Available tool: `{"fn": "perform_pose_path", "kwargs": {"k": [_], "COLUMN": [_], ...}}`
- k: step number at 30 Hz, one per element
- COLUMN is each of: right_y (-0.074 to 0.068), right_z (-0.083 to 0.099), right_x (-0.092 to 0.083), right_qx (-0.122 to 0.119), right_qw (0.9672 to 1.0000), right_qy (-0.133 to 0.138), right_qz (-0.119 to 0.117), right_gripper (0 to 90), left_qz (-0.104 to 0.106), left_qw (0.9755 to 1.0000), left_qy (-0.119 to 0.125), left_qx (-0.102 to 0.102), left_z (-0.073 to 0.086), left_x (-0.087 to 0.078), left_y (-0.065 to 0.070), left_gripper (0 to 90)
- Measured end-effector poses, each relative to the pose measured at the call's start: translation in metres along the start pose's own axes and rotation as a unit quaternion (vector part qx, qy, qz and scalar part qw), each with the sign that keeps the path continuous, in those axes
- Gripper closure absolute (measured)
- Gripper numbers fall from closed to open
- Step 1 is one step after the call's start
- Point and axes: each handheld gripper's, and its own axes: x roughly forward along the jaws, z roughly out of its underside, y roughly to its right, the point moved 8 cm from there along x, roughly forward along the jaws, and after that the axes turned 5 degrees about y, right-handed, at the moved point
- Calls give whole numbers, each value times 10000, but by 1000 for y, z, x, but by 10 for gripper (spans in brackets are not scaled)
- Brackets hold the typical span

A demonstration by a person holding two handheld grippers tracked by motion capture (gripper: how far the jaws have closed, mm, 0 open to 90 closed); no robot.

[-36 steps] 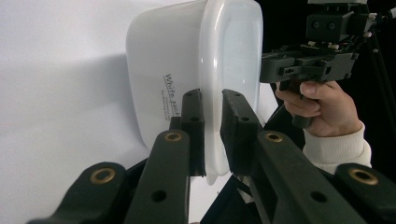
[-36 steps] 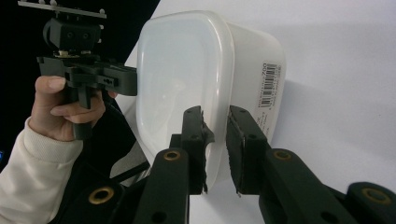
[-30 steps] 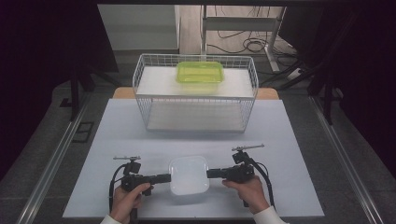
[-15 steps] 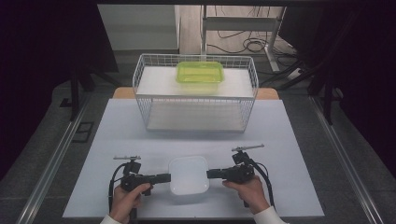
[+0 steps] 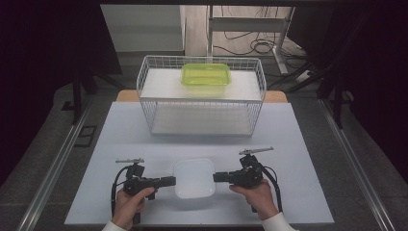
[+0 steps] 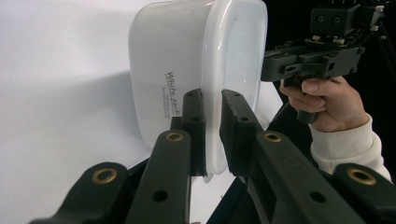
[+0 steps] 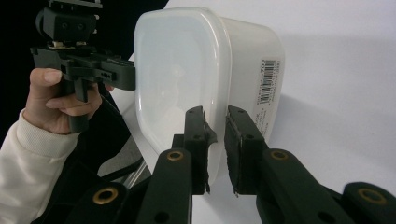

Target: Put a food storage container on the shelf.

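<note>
White laminate covers the bench, whose near half lies bare on either side of the work. Wire basket, at the far edge, holds a green lidded box against its back wall. Between basket and container a band of bare bench runs the full width.

White plastic container, lid on, lies near the front edge, well apart from the basket. Left hand-held gripper meets its left rim; right hand-held gripper meets its right rim.

Left gripper view: jaws nearly together, pinching the projecting lid rim; printed lettering runs along the container wall. Right gripper view: jaws likewise narrow, clamped on the opposite rim; a barcode label appears on that wall. Each gripper view also shows the other hand, in a white sleeve, across the container.
</note>
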Motion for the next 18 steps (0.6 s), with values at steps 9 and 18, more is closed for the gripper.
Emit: {"fn": "perform_pose_path", "kwargs": {"k": [9, 18], "right_y": [-5, -10], "right_z": [-6, -18], "right_x": [-3, -7], "right_qx": [-177, -318], "right_qw": [9998, 9993], "right_qy": [67, 157], "right_qz": [22, 78], "right_gripper": [787, 787], "left_qz": [27, 87], "left_qw": [9999, 9994], "left_qy": [39, 56], "left_qx": [123, 317], "left_z": [-7, -23], "left_x": [-3, -6], "left_y": [4, 12], "left_gripper": [807, 807]}}
